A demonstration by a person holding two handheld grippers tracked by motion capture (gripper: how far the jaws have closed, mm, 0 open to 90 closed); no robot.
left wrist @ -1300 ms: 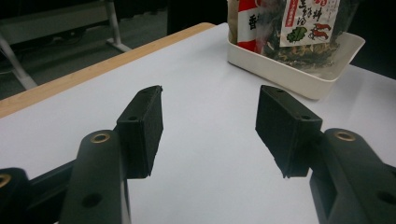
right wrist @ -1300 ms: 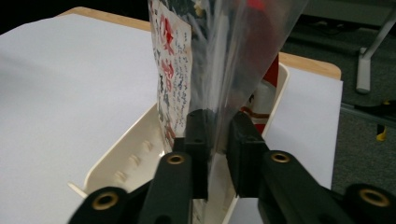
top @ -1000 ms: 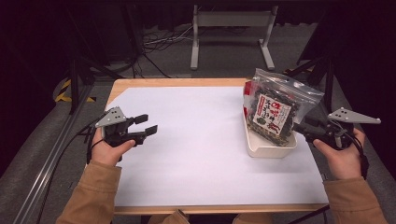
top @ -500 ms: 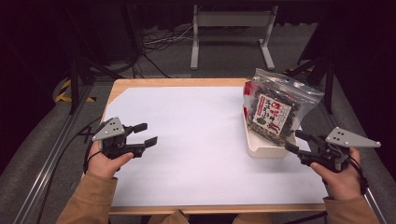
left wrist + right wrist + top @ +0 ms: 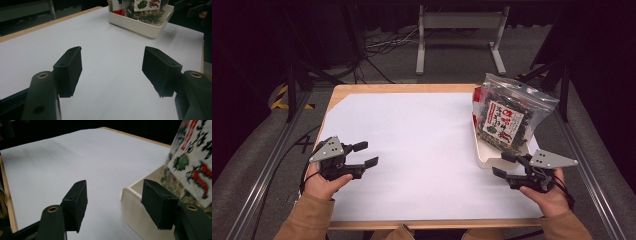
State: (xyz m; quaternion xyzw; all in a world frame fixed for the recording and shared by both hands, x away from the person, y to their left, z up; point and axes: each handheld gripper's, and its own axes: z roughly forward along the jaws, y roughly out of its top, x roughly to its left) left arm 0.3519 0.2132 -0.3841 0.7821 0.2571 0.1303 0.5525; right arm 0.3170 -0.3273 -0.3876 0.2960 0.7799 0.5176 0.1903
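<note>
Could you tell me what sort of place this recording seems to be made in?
Probably a lab or recording studio: a table covered in white paper, dark surroundings, loose cables on the grey floor, and a metal stand behind.

I see the clear snack bag (image 5: pixel 507 117) of dark dried bits, red-and-white label, leaning upright in the white tray (image 5: pixel 484 155); tray sits at the worktop's (image 5: pixel 422 145) right edge.
</note>
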